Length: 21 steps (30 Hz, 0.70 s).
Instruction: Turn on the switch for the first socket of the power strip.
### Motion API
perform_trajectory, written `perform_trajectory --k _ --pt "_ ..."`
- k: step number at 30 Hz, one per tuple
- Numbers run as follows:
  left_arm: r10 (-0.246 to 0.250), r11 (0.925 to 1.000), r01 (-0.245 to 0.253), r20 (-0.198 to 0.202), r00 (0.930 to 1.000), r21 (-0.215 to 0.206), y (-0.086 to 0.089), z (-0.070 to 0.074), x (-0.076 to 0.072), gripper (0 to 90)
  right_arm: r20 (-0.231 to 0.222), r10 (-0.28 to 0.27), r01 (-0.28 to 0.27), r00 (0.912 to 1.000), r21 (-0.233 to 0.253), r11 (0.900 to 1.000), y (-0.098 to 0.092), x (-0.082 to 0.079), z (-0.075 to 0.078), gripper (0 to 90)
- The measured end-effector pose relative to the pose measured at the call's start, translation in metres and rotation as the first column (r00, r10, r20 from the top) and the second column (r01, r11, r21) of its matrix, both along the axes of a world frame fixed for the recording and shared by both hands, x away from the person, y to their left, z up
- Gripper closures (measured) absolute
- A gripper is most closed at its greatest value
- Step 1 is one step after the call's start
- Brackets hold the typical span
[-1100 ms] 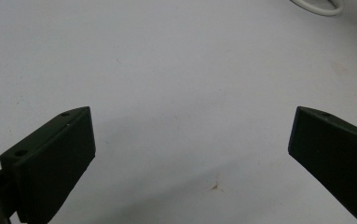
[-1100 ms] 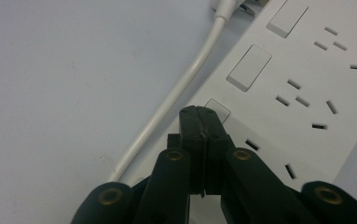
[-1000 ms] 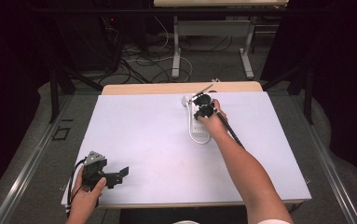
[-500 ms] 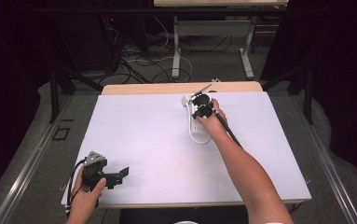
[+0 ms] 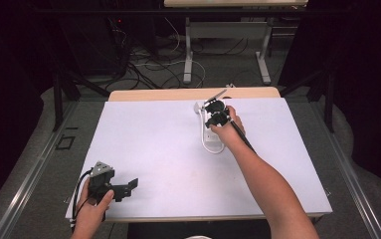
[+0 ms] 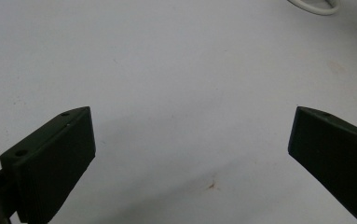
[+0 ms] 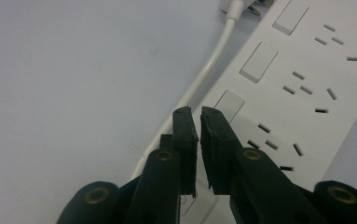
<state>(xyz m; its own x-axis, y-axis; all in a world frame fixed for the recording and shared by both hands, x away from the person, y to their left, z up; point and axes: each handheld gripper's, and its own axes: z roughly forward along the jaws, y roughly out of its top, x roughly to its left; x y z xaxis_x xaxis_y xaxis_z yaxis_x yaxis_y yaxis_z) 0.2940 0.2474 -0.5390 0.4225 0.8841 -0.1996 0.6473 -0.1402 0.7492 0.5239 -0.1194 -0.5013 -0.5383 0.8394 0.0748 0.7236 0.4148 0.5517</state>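
Right gripper view: right gripper (image 7: pixel 198 119), jaws nearly closed and empty, tips over a white plastic power strip's (image 7: pixel 306 79) rocker switch (image 7: pixel 229 103); left gripper (image 6: pixel 190 154) gapes wide, holding nothing.

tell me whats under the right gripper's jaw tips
Under the right gripper, jaws nearly closed, lies the white power strip, with the tips at one rocker switch. The switch just below the tips is mostly covered by the jaws.

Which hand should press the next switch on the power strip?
Right. The right tongs are closed, with their tips right at a rocker switch on the power strip. The left tongs sit open near the table's near-left corner, far from the strip.
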Motion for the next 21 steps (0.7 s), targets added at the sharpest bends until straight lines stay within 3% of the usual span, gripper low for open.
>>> perform_trajectory --k 3,6,7,8,9,10,11,12,13,15,16,21 --pt "-0.012 0.9998 0.012 0.001 0.9999 0.013 0.001 0.000 0.000 0.4 0.011 -0.001 0.000 0.9999 0.033 0.999 0.001 -0.003 -0.001 84.2" --pt "-0.012 0.9998 0.012 0.001 0.9999 0.013 0.001 0.000 0.000 0.4 -0.031 0.015 -0.015 0.9994 0.009 1.000 0.002 -0.005 0.002 83.2" --pt "-0.013 0.9998 0.013 0.002 0.9999 0.014 0.002 0.000 0.000 0.4 0.000 0.010 -0.010 1.0000 0.042 0.999 0.003 -0.006 0.000 83.2" --pt "-0.013 0.9998 0.013 0.001 0.9999 0.014 0.001 0.000 0.000 0.4 -0.070 0.027 -0.030 0.9971 -0.036 0.999 0.001 -0.007 0.007 83.2" --pt "-0.012 0.9998 0.012 0.001 0.9999 0.013 0.001 0.000 0.000 0.4 -0.077 0.040 -0.044 0.9962 -0.048 0.998 0.001 -0.007 0.009 83.0" --pt "-0.013 0.9998 0.013 0.001 0.9999 0.014 0.001 0.000 0.000 0.4 -0.026 0.032 -0.031 0.9991 0.033 0.999 0.003 -0.008 0.003 82.6" --pt "-0.005 1.0000 0.005 0.001 1.0000 0.005 0.000 0.000 0.000 0.4 -0.017 0.033 -0.032 0.9993 0.041 0.999 0.003 -0.008 0.003 82.3" --pt "-0.001 1.0000 0.001 0.001 1.0000 0.002 0.000 0.000 0.000 0.4 -0.038 0.039 -0.039 0.9985 0.019 0.999 0.003 -0.009 0.006 81.6" --pt "-0.002 1.0000 0.002 0.000 1.0000 0.002 0.000 0.000 0.000 0.4 -0.025 0.044 -0.043 0.9987 0.038 0.998 0.003 -0.010 0.005 80.8" --pt "-0.012 0.9998 0.012 0.001 0.9999 0.014 0.001 0.000 0.000 0.4 -0.079 0.083 -0.086 0.9934 -0.034 0.996 0.000 -0.011 0.013 79.6" --pt "-0.014 0.9998 0.014 0.001 0.9999 0.015 0.001 0.001 0.000 0.4 -0.016 0.063 -0.062 0.9979 0.037 0.997 0.003 -0.013 0.007 79.0" --pt "-0.009 0.9999 0.009 0.006 0.9999 0.007 0.001 0.001 -0.001 0.4 -0.031 0.102 -0.101 0.9943 0.026 0.995 0.003 -0.018 0.014 78.0"
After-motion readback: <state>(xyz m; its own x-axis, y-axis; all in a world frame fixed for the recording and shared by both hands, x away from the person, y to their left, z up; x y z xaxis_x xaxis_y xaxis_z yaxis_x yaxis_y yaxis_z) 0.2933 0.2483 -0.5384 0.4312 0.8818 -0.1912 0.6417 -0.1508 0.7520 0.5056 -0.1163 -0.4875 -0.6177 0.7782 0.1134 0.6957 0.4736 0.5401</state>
